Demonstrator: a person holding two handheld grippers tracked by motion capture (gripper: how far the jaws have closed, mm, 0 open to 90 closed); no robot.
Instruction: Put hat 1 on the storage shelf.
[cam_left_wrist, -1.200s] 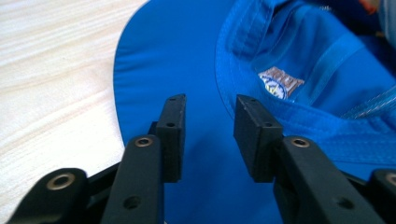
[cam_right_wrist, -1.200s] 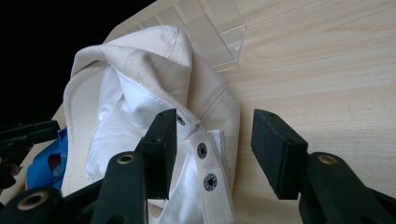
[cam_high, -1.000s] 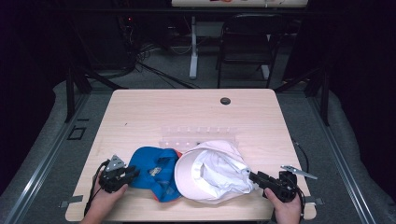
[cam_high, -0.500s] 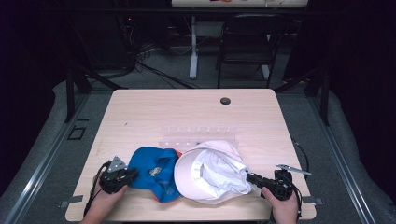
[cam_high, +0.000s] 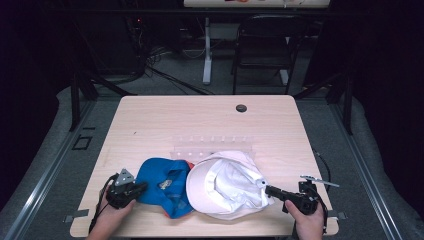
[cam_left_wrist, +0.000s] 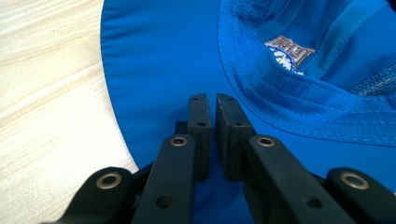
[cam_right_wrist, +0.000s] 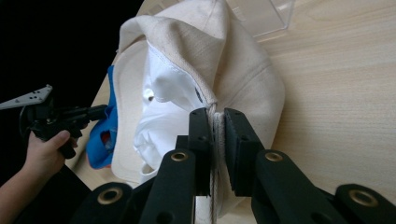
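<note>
A white cap (cam_high: 227, 182) lies upside down near the front edge of the table (cam_high: 200, 120), toward the right, and its brim rests over part of a blue cap (cam_high: 162, 185) that lies just to its left. The right gripper (cam_high: 272, 190) has its jaws squeezed shut on the back edge of the white cap, with the cloth pinched between them, and the left gripper (cam_high: 140, 187) has its jaws pressed tight on the brim of the blue cap near the front left corner. A clear plastic tray (cam_high: 212, 147) sits just behind both caps, toward the middle of the table.

Black tool (cam_left_wrist: 208, 105) — brass-ringed screws; bare forearms.
</note>
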